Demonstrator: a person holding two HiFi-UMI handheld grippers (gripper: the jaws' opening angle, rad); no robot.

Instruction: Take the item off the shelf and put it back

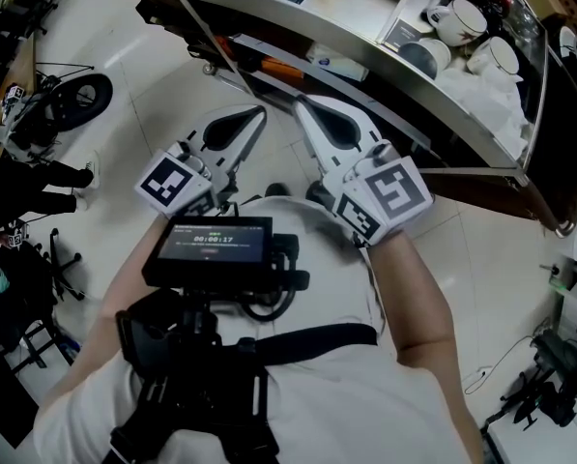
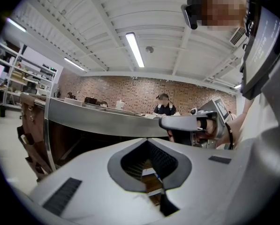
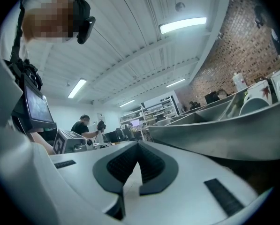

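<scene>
Clenched on nothing at the left tool [image 1: 259, 114], jaw tips pressed together; likewise at the right tool [image 1: 302, 106], shut tight and empty. Held side by side just off the chest, both aimed toward the steel shelf [image 1: 414, 90] a little farther out.

No telling which item is meant (unnamed in the task sentence). Likeliest one of the white cups [image 1: 459, 19] sitting on the shelf's top tier at far right, beside a dark bowl [image 1: 423, 56] and well apart from both tools. Fits either a cup about to be lifted or one set back in place.

Probably glazed ceramic: stiff, light enough for one tool, slick and prone to chipping. Best pinched across the wall at the rim, firmly without squeezing hard, then lowered gently onto the metal.

Only in the head view: the cups' places along the tier. Only in the left gripper view: a brick back wall [image 2: 130, 90] and a person [image 2: 164, 106] beyond the shelf. Only in the right gripper view: distant storage racks [image 3: 154, 111] and a second person [image 3: 83, 125] at left.
</scene>
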